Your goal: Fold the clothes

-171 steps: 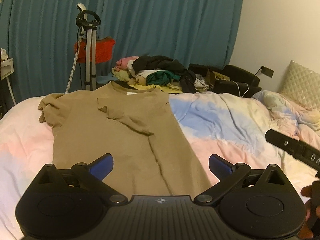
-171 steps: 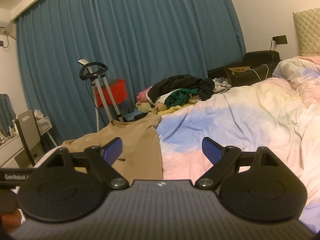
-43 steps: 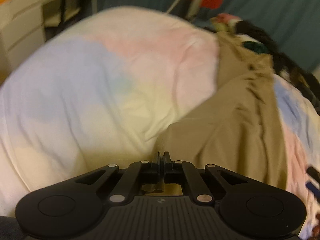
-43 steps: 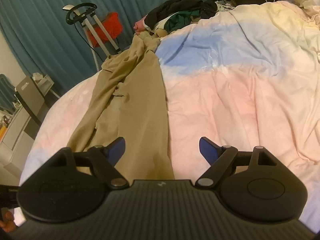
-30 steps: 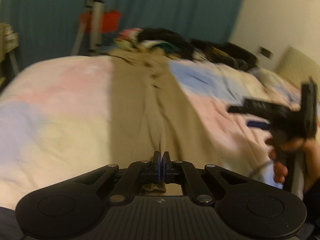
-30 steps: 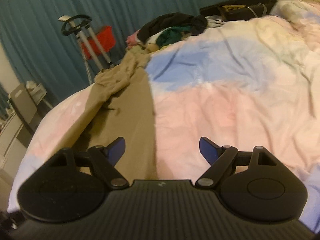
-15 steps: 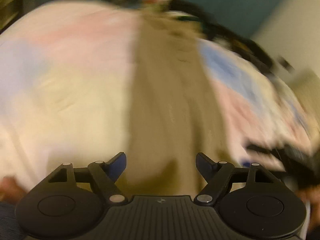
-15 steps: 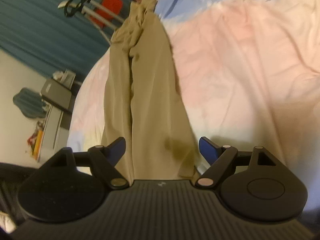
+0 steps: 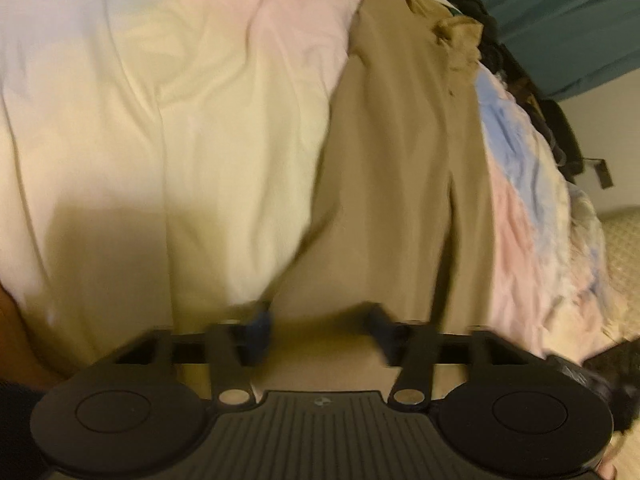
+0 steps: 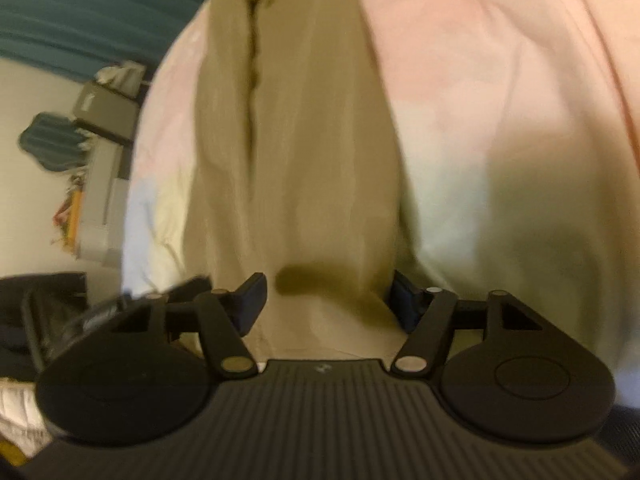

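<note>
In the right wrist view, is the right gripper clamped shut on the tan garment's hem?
No. The right gripper stands open, its fingers spread on either side of the tan garment lying on the bed.

Shirt [image 9: 404,184]: tan cloth, matt, soft, lightly creased along a lengthwise fold. Duvet [image 9: 192,128]: pastel cloth, matt, smooth with shallow wrinkles. Left gripper [image 9: 318,330] and right gripper [image 10: 325,300]: black matt plastic, ribbed housing, blue finger pads, small bright metal pivot pins. Curtain [image 9: 568,20]: teal cloth, pleated.
</note>
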The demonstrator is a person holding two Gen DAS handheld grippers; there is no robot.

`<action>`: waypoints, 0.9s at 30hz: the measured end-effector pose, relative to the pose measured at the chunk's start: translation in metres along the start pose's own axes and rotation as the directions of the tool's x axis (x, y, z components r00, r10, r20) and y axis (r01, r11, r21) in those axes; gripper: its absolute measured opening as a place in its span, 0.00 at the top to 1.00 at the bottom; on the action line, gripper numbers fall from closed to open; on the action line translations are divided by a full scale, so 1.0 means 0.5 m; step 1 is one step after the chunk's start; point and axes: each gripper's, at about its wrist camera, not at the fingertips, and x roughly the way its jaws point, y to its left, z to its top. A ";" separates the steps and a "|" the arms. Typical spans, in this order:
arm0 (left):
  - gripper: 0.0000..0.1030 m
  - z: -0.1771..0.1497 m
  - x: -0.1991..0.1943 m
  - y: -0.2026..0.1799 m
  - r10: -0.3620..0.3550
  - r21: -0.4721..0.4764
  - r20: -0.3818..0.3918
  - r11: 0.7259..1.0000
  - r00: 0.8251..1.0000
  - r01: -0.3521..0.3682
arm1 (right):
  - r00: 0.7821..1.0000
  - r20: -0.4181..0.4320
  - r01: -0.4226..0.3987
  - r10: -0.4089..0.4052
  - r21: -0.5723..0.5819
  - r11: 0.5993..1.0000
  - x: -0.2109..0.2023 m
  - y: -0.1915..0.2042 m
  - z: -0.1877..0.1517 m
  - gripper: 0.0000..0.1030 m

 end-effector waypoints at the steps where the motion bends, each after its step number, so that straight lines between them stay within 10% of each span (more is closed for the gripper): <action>1: 0.84 0.000 -0.003 0.001 -0.013 -0.001 0.001 1.000 1.000 0.013 | 1.000 0.001 0.017 -0.017 0.004 1.000 0.001 0.002 0.000 0.42; 7: 0.96 -0.001 -0.046 0.009 -0.145 -0.036 0.048 0.988 0.988 0.147 | 0.994 0.029 0.112 -0.109 -0.140 0.984 -0.013 0.067 -0.025 0.92; 19: 0.97 0.021 -0.306 -0.006 -0.429 -0.013 0.239 0.895 0.871 0.445 | 0.912 0.380 -0.084 0.154 -0.193 0.978 -0.298 0.175 -0.049 0.93; 27: 0.97 -0.144 -0.399 0.077 -0.450 -0.069 0.250 0.875 0.857 0.480 | 0.906 0.390 -0.095 0.164 -0.189 0.977 -0.330 0.091 -0.194 0.93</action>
